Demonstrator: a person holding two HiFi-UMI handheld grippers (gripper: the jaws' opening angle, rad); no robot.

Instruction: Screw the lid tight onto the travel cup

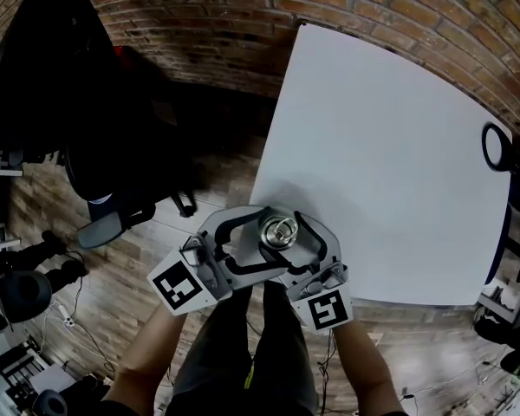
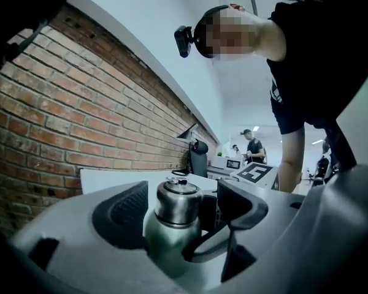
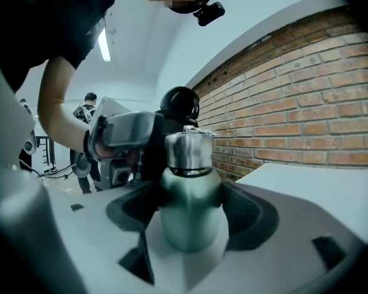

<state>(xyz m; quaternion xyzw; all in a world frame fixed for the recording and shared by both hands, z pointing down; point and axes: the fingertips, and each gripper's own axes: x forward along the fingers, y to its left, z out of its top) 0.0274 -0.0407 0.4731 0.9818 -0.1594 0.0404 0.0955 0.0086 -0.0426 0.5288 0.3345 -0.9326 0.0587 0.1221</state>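
Observation:
A steel travel cup [image 1: 279, 230] with its lid [image 2: 178, 201] on stands on the white table [image 1: 390, 146], close to the near edge. Both grippers meet around it. My left gripper [image 2: 179, 212] is open at lid height, and its dark pads [image 2: 119, 216] stand apart from the lid on either side. My right gripper [image 3: 193, 218] is shut on the cup's rounded body [image 3: 190, 225], a pad [image 3: 254, 216] against each flank. In the head view the left gripper [image 1: 258, 239] comes in from the lower left and the right gripper [image 1: 288, 243] from the lower right.
A black ring-shaped object [image 1: 496, 147] lies at the table's right edge. A brick wall [image 1: 208, 16] runs behind the table. To the left, over the wooden floor, are a dark office chair [image 1: 104, 224] and black gear [image 1: 22, 293]. People stand far off in the room [image 2: 253, 147].

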